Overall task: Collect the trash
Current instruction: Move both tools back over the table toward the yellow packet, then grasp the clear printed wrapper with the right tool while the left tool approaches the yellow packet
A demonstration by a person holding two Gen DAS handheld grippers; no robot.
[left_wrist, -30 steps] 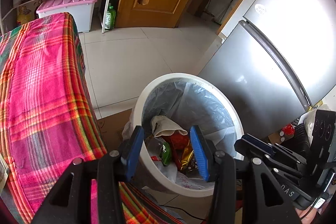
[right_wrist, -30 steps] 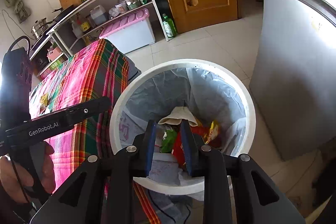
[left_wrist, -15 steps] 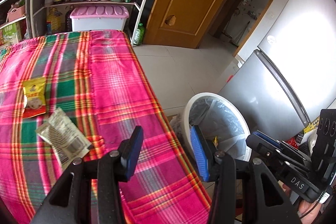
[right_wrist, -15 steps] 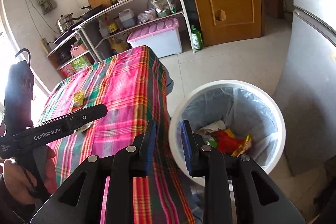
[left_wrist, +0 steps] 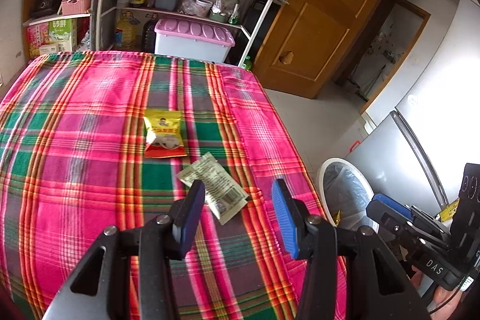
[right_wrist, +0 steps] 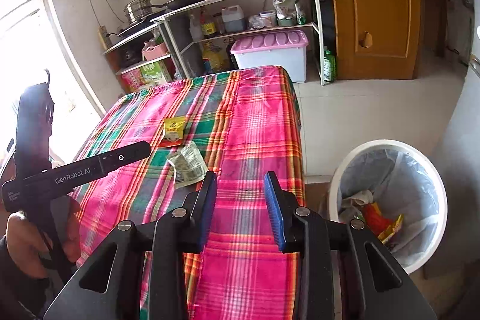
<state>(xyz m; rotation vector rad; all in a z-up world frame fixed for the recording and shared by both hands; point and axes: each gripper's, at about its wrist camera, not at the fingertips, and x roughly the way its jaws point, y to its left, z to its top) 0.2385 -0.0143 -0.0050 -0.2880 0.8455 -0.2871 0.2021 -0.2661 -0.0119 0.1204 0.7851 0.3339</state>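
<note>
Your left gripper (left_wrist: 238,209) is open and empty, your right gripper (right_wrist: 240,207) is opening w/ nothing between, pale wrapper (left_wrist: 214,191) at 12 o'clock, yellow packet (left_wrist: 163,134) beyond, trash bin (right_wrist: 432,170) at 3.

Woven plaid tablecloth (left_wrist: 90,140) lying matt; yellow snack packet (left_wrist: 163,134) and pale wrapper (left_wrist: 216,188) showing glossy film; white plastic bin (right_wrist: 432,179) wearing crinkled translucent liner; wooden door (right_wrist: 381,5) gleaming varnished.
</note>
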